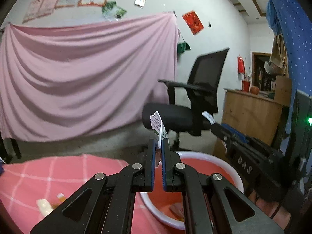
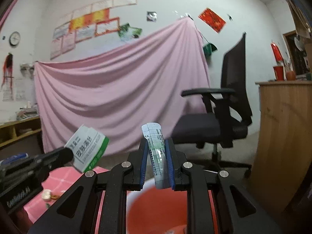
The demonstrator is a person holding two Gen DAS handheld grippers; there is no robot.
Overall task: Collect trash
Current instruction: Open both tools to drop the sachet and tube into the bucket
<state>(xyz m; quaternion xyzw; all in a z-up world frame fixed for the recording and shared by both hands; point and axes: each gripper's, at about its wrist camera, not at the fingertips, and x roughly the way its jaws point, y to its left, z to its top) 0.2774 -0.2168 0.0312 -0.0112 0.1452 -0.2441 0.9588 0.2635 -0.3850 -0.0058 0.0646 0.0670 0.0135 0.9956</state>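
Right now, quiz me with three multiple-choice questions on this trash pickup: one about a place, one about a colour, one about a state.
1. Where is the basin?
A. below both grippers
B. on the office chair
C. on the wooden counter

2. What colour is the hanging sheet?
A. blue
B. pink
C. green

3. What is the left gripper doing?
A. open, empty
B. shut on a flat packet
C. shut on a cup

Answers: 1 A, its red inside shows under both sets of jaws. 2 B, pink across the wall. 3 B, the packet sticks up between the pads.
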